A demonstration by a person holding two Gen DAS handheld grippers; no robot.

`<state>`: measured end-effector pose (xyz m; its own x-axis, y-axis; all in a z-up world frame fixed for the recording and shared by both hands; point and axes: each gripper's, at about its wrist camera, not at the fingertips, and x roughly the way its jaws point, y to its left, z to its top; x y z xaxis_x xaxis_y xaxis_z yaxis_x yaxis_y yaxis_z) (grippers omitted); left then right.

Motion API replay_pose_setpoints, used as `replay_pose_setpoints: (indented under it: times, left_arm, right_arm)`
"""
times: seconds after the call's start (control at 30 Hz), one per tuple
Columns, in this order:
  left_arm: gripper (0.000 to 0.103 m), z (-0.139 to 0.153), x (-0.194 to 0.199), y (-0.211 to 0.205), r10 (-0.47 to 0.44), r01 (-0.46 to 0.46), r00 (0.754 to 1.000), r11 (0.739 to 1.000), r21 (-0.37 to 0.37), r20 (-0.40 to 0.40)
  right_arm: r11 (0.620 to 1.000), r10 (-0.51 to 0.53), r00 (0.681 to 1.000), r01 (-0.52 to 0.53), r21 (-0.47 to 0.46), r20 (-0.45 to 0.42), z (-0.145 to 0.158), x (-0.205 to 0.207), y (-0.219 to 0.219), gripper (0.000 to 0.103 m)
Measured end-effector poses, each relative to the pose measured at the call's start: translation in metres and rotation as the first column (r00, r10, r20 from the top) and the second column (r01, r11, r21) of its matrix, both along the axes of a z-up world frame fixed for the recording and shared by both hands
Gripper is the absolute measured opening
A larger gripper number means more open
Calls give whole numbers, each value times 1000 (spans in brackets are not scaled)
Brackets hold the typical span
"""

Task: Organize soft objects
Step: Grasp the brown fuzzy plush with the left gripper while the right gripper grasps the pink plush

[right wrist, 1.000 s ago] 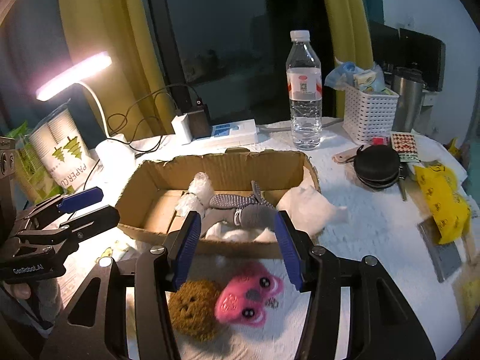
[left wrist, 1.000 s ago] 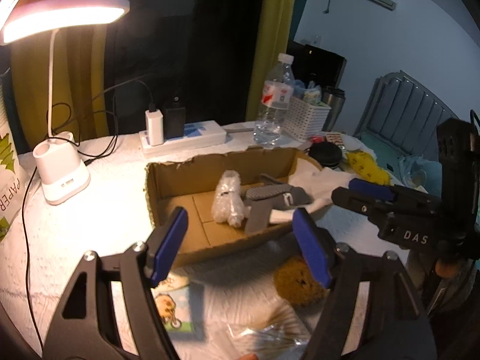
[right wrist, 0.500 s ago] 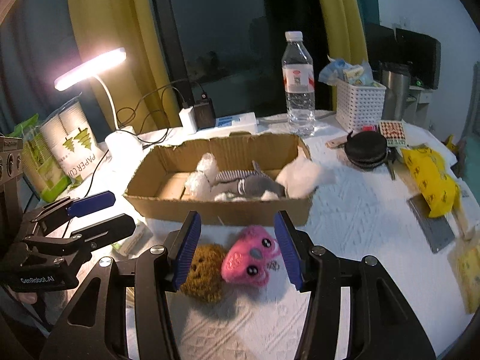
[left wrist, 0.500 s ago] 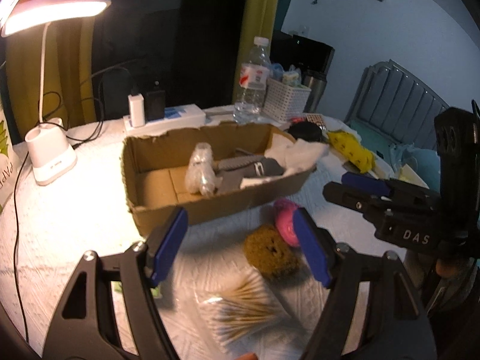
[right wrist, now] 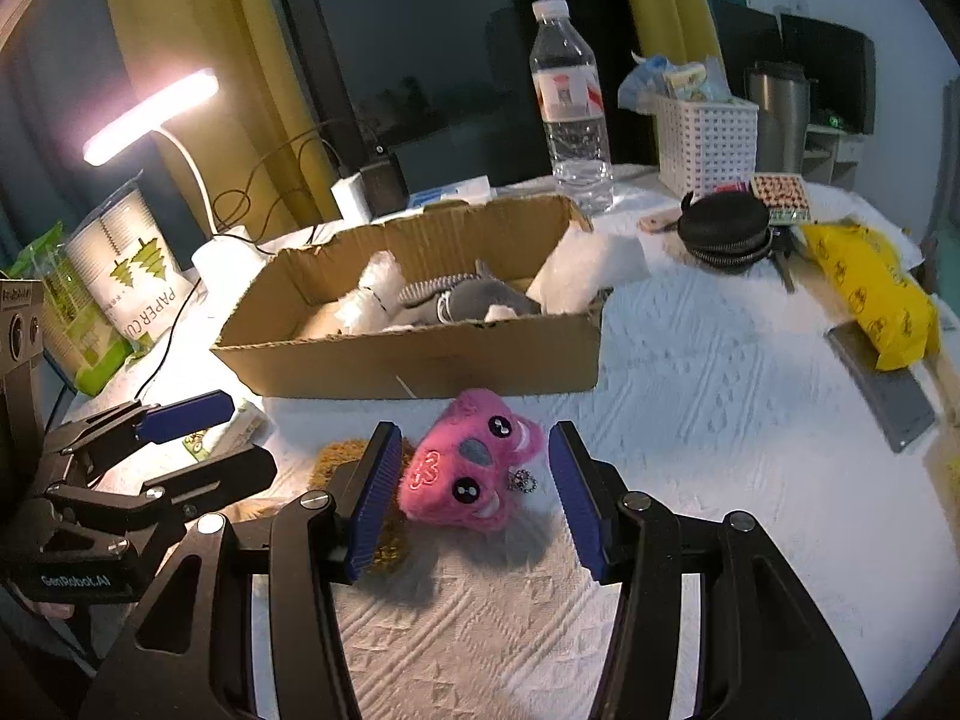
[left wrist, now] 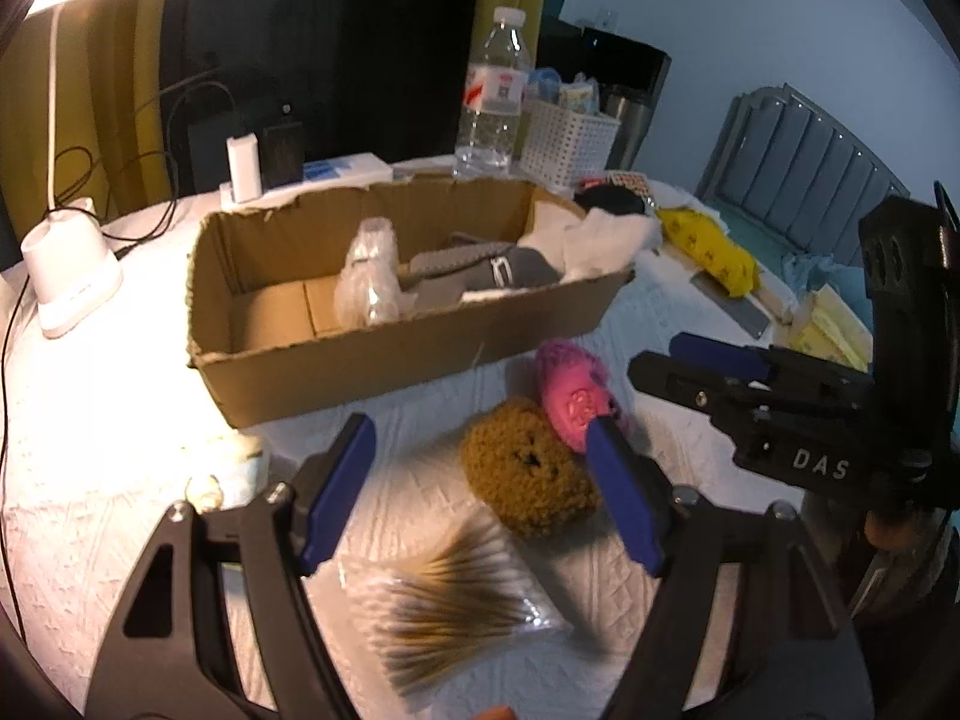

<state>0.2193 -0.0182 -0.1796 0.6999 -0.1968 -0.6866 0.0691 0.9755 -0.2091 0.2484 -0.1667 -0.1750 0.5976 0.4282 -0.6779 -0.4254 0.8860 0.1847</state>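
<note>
The right hand-held gripper [right wrist: 474,495], fingers spread wide and gripping nothing, hangs low over one pink plush toy [right wrist: 471,468] at lower centre of its view; the toy lies face-up between the two blue pads without touching either. The left hand-held gripper [left wrist: 480,489], equally open and empty, frames one brown knitted toy [left wrist: 528,483] that lies against the pink one, its right pad crossing in front of both. In the foreground of the left view lies one clear packet of cotton swabs [left wrist: 456,612].

Behind the two toys, mid-frame, stands one open cardboard box [right wrist: 420,360] on the white-covered surface [right wrist: 690,420]. Inside it lie a crumpled clear plastic bundle [left wrist: 369,282], a grey sock [left wrist: 486,267] and white padding [left wrist: 600,237] spilling over the right end.

At the back edge stand one water bottle [right wrist: 570,102], one white basket [right wrist: 705,141] and one lit desk lamp [right wrist: 150,114] at upper left. One yellow packet [right wrist: 870,294] lies at far right.
</note>
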Motion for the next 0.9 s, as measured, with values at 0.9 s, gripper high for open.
replay_pose_setpoints:
  times: [0.9]
  left_arm:
    - [74, -27, 30, -40, -52, 64, 988, 995, 83, -144]
  right_arm:
    - [998, 55, 993, -52, 36, -109, -33, 29, -8, 43]
